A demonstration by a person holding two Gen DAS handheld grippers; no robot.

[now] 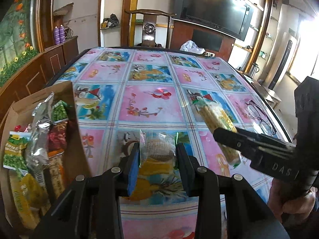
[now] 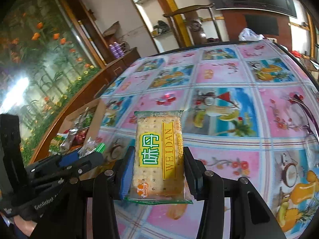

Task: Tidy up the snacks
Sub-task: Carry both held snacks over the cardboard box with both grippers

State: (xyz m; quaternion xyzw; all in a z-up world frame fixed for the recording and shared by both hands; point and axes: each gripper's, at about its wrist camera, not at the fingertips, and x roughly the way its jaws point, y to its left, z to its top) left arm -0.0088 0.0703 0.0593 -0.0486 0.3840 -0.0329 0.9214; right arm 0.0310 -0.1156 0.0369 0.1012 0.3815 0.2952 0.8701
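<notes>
My left gripper (image 1: 157, 155) is shut on a small clear-wrapped cracker packet (image 1: 157, 147) with green edges, held above the patterned tablecloth (image 1: 151, 103). To its left stands an open cardboard box (image 1: 74, 119) with several snack packs inside. In the right wrist view my right gripper (image 2: 158, 159) is shut on a "Weidan" cracker pack (image 2: 159, 151), gripped across its width and lifted off the table. That same cracker pack (image 1: 215, 117) and right gripper (image 1: 225, 139) show at the right of the left wrist view. The left gripper (image 2: 89, 155) with its small packet (image 2: 90, 146) appears beside the box (image 2: 97, 117).
Purple-framed glasses (image 1: 259, 115) lie near the table's right edge. A white plastic bag (image 1: 191, 46) and a wooden chair (image 1: 149, 29) sit at the far end. A wooden cabinet (image 1: 49, 59) runs along the left. A hand (image 1: 295, 203) holds the right gripper's handle.
</notes>
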